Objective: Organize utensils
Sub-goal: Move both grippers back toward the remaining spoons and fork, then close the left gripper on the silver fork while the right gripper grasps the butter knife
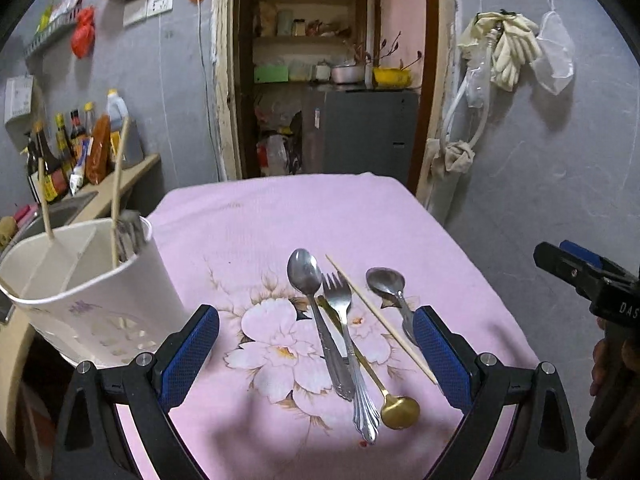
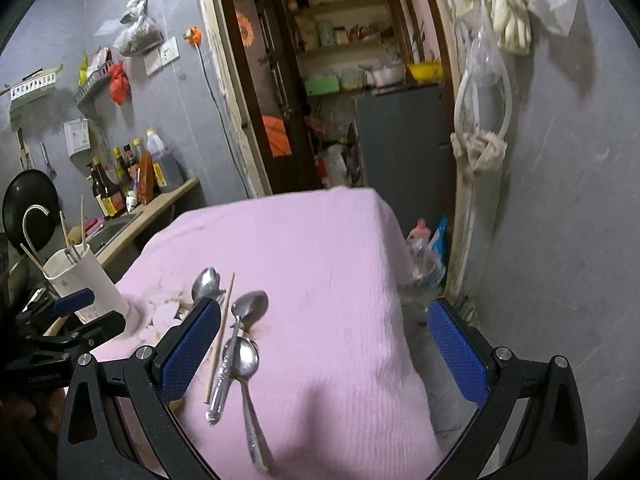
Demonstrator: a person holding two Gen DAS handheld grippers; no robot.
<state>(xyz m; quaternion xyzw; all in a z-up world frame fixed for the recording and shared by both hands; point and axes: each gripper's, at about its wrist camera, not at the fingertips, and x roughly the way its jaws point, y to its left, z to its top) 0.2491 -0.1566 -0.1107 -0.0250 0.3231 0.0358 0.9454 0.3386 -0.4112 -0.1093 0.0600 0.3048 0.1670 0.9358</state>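
Both grippers hang with jaws released, empty. Ahead of the left gripper (image 1: 316,356) lie spoons, fork (image 1: 347,340) and a chopstick (image 1: 380,320); the holder (image 1: 88,280) to its left already has some chopsticks.

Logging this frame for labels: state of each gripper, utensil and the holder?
left gripper: open, empty
right gripper: open, empty
utensil holder: upright, chopsticks inside
fork: lying on cloth
gold spoon: lying, partly under fork
loose chopstick: lying on cloth
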